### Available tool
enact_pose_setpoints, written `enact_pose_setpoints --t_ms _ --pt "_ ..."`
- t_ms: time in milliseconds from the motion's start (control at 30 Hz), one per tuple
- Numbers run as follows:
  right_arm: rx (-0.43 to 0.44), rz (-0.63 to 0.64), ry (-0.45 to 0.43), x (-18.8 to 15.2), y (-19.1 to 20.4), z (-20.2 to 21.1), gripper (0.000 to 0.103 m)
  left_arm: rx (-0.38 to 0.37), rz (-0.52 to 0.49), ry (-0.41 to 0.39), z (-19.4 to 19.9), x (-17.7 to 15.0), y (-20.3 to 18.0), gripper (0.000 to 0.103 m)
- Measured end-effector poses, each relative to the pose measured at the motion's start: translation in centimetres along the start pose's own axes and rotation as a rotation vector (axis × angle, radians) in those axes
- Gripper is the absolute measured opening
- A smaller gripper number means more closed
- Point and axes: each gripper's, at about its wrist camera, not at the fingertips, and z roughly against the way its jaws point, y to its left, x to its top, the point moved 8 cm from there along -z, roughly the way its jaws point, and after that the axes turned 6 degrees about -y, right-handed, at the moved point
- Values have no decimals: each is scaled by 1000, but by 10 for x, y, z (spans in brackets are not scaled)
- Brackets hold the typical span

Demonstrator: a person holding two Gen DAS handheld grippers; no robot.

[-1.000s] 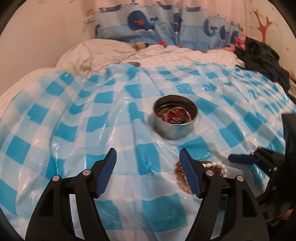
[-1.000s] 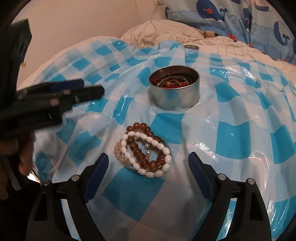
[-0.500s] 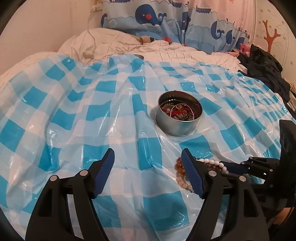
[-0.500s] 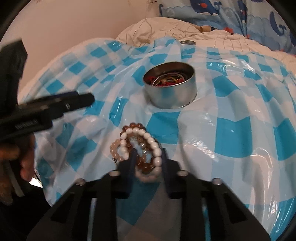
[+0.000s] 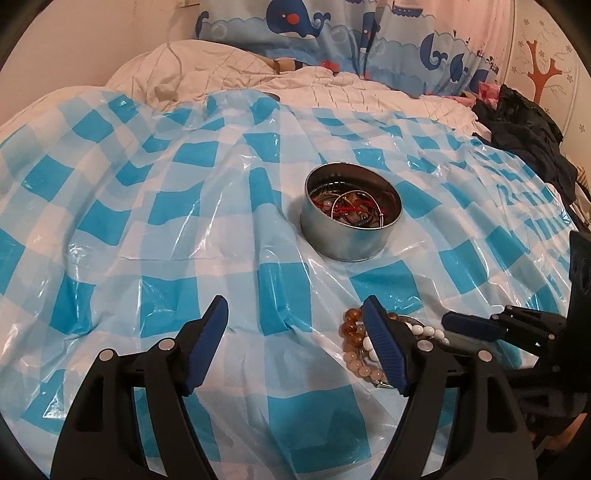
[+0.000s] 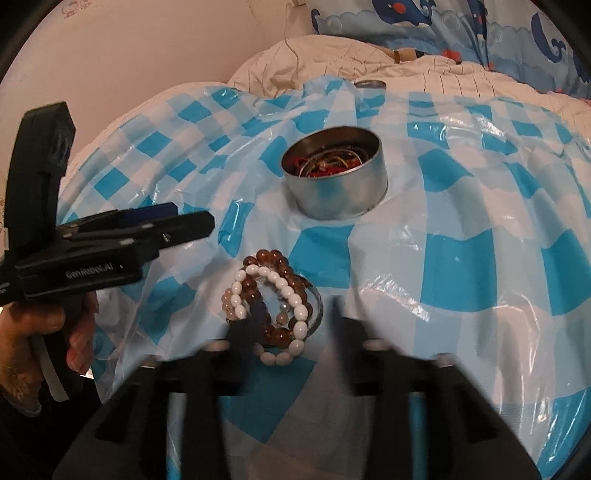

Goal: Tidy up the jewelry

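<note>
A pile of beaded bracelets (image 6: 275, 312) lies on the blue-and-white checked plastic sheet (image 5: 155, 206) spread over the bed, a little in front of a round metal tin (image 5: 351, 221) that holds bangles and red cord in a tangle I cannot sort out. The right gripper (image 6: 293, 325) sits low over the near side of the pile; its fingers (image 6: 251, 321) are smeared with motion blur, have just been opening, and stand partly apart with the white and brown beads lying between them, though neither pad seems to press on them. The near edge of the pile is hidden behind the blurred left-hand finger. The left gripper (image 5: 295, 343) hangs wide open above the sheet with nothing in it, and its right-hand finger covers much of the bracelets in its own view. A hand (image 6: 55, 332) grips the left tool's handle, cut off by the picture's edge. Behind, a whale-print curtain (image 5: 332, 33) and a rumpled white quilt (image 5: 192, 70); a dark heap of cloth (image 5: 528, 129) at the far right is too dim to identify.
</note>
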Motion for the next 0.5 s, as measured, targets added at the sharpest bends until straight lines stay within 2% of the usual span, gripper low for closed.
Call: enact_pose_setpoints --t_ms 67,100,133,167,233,500 --pt "-8 18 9 -2 1 -2 43 -1 0 0 0 1 1 72" --pt "-12 27 20 -4 2 -4 26 -1 -1 0 0 1 1 72" --pt "-7 30 28 -5 2 -5 21 -1 -2 1 -1 1 0 72" --pt "-10 35 28 -5 3 -4 20 -2 -2 1 -1 1 1 72" --pt "-27 55 14 -3 3 2 8 -5 -2 1 -1 3 1 72" --pt "-34 -6 -110 21 -14 39 8 -41 -38 4 -15 2 -16 72"
